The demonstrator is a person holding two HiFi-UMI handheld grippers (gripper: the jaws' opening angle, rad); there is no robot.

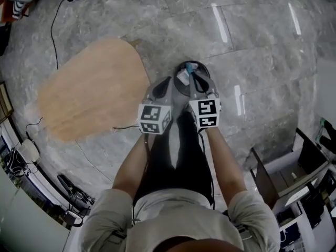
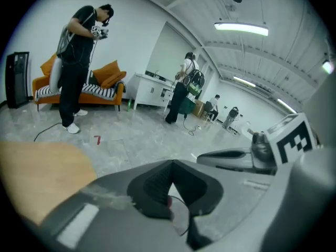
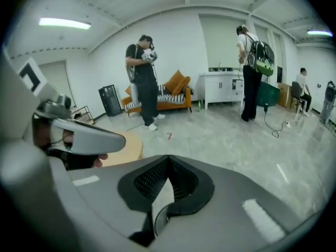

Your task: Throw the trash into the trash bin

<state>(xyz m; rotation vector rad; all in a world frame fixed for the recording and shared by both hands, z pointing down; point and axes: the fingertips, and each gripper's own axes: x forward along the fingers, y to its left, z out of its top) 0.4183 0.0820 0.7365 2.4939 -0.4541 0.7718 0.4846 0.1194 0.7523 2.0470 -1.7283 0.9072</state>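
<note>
Left gripper and right gripper, both clenched empty, hung over the trash bin; a wooden table lay at its nine o'clock

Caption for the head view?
Left gripper and right gripper side by side over a round dark bin on grey stone floor, light wooden tabletop beside.
</note>
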